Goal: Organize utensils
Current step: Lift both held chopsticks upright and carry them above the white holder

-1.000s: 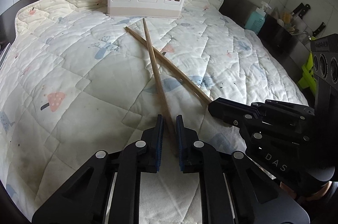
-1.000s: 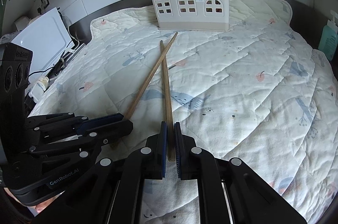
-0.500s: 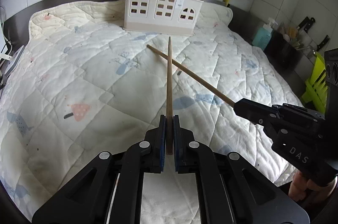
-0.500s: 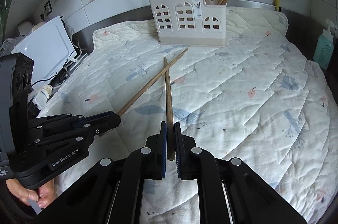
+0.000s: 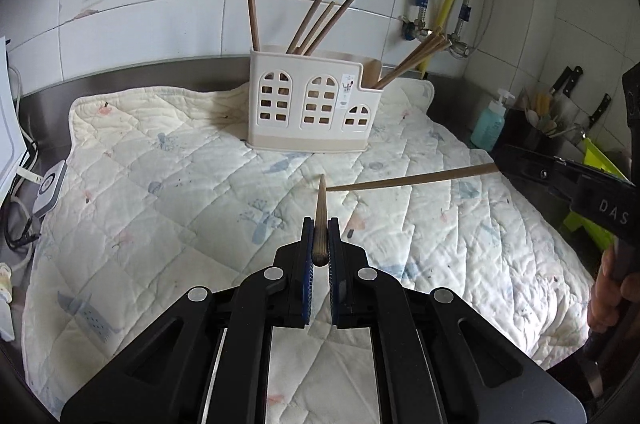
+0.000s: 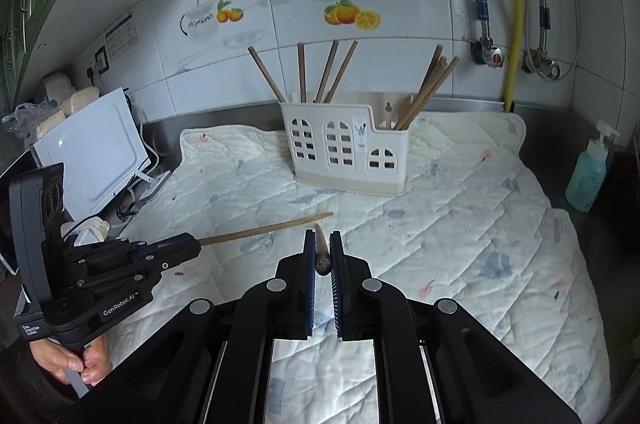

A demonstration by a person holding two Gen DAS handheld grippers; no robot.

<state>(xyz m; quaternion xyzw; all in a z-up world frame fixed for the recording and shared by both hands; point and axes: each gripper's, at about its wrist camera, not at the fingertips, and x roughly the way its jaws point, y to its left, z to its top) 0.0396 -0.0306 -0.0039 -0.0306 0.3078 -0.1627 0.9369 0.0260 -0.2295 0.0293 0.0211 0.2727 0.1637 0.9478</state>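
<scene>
Left wrist view: left gripper (image 5: 319,240) is clamping a chopstick (image 5: 319,224) at lower centre, pointing toward the holder (image 5: 306,112) at upper centre. Right wrist view: right gripper (image 6: 322,252) is pinching the second chopstick (image 6: 321,252), holder (image 6: 346,148) sitting at centre on the quilt (image 6: 460,224).

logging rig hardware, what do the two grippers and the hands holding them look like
Both the left gripper and right gripper are matte black linkages with silver rivets and blue ribbed pads. White lettering: "GenRobot.AI" on the left, "DAS" on the right. Bare hands, no visible cables.

Chopstick (image 6: 321,251) in right gripper (image 6: 322,260)
</scene>
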